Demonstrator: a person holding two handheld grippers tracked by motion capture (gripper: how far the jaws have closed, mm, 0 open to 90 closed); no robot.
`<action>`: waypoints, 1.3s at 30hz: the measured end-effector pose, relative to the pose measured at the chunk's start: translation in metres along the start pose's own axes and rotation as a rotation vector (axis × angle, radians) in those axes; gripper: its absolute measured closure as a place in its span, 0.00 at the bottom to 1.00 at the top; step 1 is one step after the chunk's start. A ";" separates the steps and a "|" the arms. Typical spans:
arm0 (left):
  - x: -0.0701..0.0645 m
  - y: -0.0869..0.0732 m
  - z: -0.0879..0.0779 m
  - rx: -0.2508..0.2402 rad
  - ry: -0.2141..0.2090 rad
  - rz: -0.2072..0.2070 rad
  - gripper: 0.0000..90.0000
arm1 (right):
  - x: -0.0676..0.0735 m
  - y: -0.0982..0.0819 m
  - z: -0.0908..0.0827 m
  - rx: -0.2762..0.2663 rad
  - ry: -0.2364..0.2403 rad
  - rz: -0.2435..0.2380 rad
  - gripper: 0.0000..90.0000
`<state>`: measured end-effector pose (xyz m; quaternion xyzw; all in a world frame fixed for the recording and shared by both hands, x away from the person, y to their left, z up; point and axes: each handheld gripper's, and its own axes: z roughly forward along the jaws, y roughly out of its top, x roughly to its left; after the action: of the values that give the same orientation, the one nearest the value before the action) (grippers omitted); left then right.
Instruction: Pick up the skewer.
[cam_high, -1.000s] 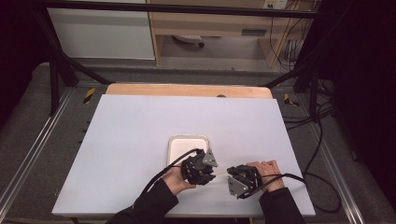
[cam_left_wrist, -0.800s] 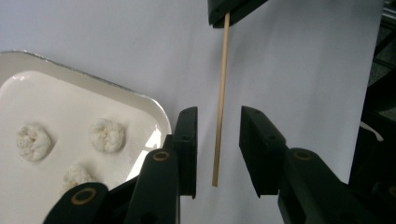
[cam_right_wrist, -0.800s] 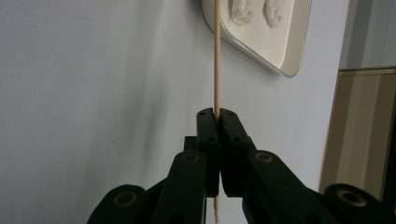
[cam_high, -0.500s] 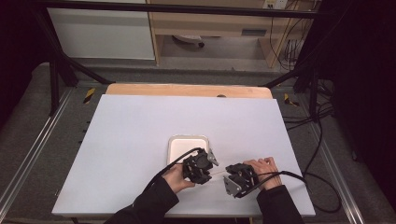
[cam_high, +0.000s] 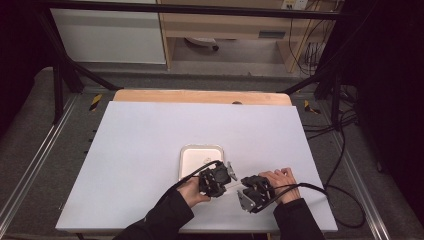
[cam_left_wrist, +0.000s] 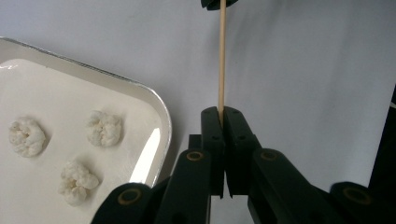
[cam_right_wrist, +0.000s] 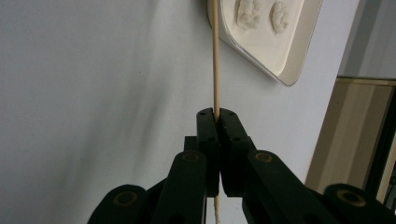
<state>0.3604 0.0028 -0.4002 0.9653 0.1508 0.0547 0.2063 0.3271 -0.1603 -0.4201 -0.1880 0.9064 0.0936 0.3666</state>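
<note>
Low in the centre of the high view, a thin wooden skewer (cam_high: 234, 184) is held between the two grippers, its long axis running roughly left to right across the frame. The left gripper (cam_high: 227, 176) has just been closing, and in its own view the jaws are seen pinched on the skewer (cam_left_wrist: 221, 70), which rises straight up the middle of the frame to the other gripper at the top edge. The right gripper (cam_high: 243, 187) is likewise clamped on the skewer (cam_right_wrist: 215, 56) in its view, with a short tail of the stick showing below the jaws. Just beyond the left gripper, at mid-frame in the high view, lies a tray (cam_high: 184, 150). Three white puffy pieces (cam_left_wrist: 104, 129) are held in it, apart from one another, at the lower left of the left gripper view. The tray is judged nearer the left hand, so the skewer would be turned that way.
</note>
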 end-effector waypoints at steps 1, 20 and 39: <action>0.000 0.000 0.000 0.002 -0.001 -0.001 0.98 | 0.000 0.000 0.000 0.002 0.002 -0.004 0.99; 0.008 -0.022 -0.011 -0.043 0.006 -0.036 0.98 | -0.002 -0.012 -0.007 -0.101 -0.040 0.277 0.73; 0.017 -0.066 -0.028 -0.098 0.055 -0.098 0.98 | -0.007 -0.043 -0.005 -0.199 0.059 0.837 0.32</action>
<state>0.3537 0.0759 -0.4019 0.9437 0.2004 0.0781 0.2514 0.3458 -0.1988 -0.4131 0.1587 0.9012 0.3156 0.2510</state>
